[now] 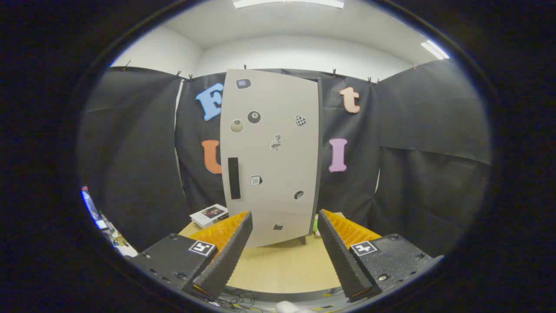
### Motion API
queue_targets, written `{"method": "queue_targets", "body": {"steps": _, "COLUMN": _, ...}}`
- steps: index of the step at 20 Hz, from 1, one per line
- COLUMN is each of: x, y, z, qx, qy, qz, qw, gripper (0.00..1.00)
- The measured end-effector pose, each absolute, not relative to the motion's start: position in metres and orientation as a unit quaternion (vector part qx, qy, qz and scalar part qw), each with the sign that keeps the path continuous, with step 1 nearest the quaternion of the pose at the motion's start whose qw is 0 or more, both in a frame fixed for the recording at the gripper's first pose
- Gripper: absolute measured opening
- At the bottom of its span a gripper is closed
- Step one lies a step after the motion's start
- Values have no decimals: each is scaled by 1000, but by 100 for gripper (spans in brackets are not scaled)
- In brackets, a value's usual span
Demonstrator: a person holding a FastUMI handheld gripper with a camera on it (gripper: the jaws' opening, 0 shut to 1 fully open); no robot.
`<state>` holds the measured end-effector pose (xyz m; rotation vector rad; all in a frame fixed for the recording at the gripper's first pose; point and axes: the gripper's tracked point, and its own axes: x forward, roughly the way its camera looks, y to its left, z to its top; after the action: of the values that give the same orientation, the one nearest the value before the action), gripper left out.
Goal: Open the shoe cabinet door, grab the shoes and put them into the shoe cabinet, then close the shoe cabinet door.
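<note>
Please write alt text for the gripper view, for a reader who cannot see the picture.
A tall pale shoe cabinet stands on a wooden table with its door shut, a dark vertical handle near its left edge. The tongs are open and empty, apart from the cabinet. A small box lies left of the cabinet.

We see the tall pale grey shoe cabinet (pixel 271 156) standing upright on the light wooden bench (pixel 282 265), towards its far side, with the black cloth wall close behind it. Its door (pixel 278 130) is closed and faces us, and the narrow black vertical handle (pixel 234 178) sits near the door's left edge, roughly at mid-height (several small stickers (pixel 254 117) are scattered across the door). Left of the cabinet's foot, a small flat white box (pixel 209 214) lies on the bench. The tool (pixel 284 230) hangs before the cabinet, its two fingers spread wide with the cabinet's lower part between them, not touching it.
</note>
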<state>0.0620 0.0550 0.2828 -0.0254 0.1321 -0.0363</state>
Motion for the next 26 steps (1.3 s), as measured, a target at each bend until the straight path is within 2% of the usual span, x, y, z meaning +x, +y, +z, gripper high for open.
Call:
{"method": "queue_targets", "body": {"steps": 7, "x": 42, "y": 46, "z": 279, "qx": -4, "qy": 59, "qz": -29, "qw": 998, "gripper": 99}}
{"method": "queue_targets", "body": {"steps": 26, "x": 51, "y": 25, "z": 276, "qx": -5, "qy": 66, "qz": -34, "qw": 997, "gripper": 99}}
